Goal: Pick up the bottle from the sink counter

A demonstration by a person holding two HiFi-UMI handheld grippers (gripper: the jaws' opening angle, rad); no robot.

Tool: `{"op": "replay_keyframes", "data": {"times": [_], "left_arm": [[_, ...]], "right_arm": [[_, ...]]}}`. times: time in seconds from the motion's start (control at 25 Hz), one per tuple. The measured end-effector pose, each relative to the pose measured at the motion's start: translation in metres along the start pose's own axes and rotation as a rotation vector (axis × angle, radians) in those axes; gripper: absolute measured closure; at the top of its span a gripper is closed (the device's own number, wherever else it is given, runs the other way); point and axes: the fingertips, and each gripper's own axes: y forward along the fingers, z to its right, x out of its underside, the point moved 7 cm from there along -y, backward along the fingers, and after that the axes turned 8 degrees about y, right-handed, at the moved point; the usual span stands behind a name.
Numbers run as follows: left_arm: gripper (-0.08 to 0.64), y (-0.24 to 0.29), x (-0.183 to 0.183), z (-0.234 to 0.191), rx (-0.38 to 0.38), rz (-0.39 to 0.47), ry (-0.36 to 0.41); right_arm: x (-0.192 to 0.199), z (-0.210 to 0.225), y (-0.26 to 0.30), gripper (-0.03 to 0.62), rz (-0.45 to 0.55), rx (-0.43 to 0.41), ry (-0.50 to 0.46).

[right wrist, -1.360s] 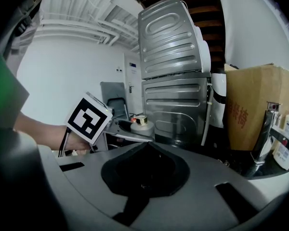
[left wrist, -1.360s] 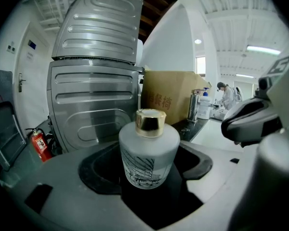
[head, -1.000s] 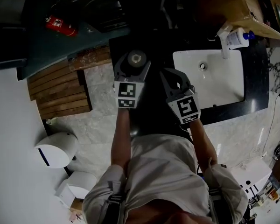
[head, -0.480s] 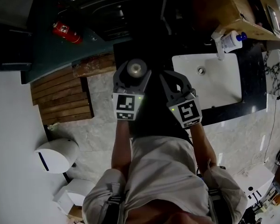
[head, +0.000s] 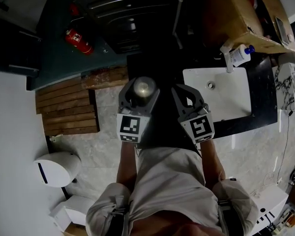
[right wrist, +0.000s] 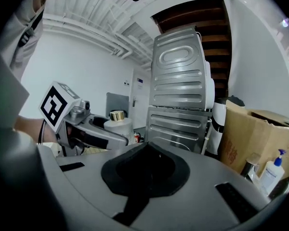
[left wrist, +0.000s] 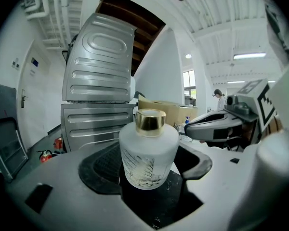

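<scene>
A frosted white bottle (left wrist: pixel 148 154) with a gold cap and a ship drawing stands upright between the black pads of my left gripper (left wrist: pixel 147 173), which is shut on it. In the head view the gold cap (head: pixel 143 87) shows at the tip of the left gripper (head: pixel 139 88), held in front of the person's chest. My right gripper (head: pixel 189 96) hangs beside it, apart from the bottle. In the right gripper view its jaws (right wrist: pixel 147 170) are closed on each other with nothing between them, and the bottle (right wrist: pixel 118 123) shows to the left.
A white sink (head: pixel 233 100) set in a dark counter lies to the right. A pump bottle (head: pixel 240 54) and a cardboard box (head: pixel 236 14) are behind it. A grey metal appliance (left wrist: pixel 98 88) stands ahead, with a red fire extinguisher (head: pixel 78 41), a wooden slat mat (head: pixel 69 109) and a white bin (head: pixel 56 166) to the left.
Both grippers keep the same pose with the bottle still held. The floor, sink and fire extinguisher have slid slightly down in the head view.
</scene>
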Motion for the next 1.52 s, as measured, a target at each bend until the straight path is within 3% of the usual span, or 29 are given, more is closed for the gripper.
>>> {"op": "replay_keyframes", "data": {"times": [0.6, 1.52], "left_arm": [[0.239, -0.042, -0.037, 0.006, 0.002, 0.058, 0.027], [0.239, -0.046, -0.040, 0.010, -0.003, 0.049, 0.016]], "right_arm": [[-0.038, -0.015, -0.034, 0.600, 0.080, 0.017, 0.001], [-0.041, -0.018, -0.035, 0.600, 0.067, 0.005, -0.021]]}}
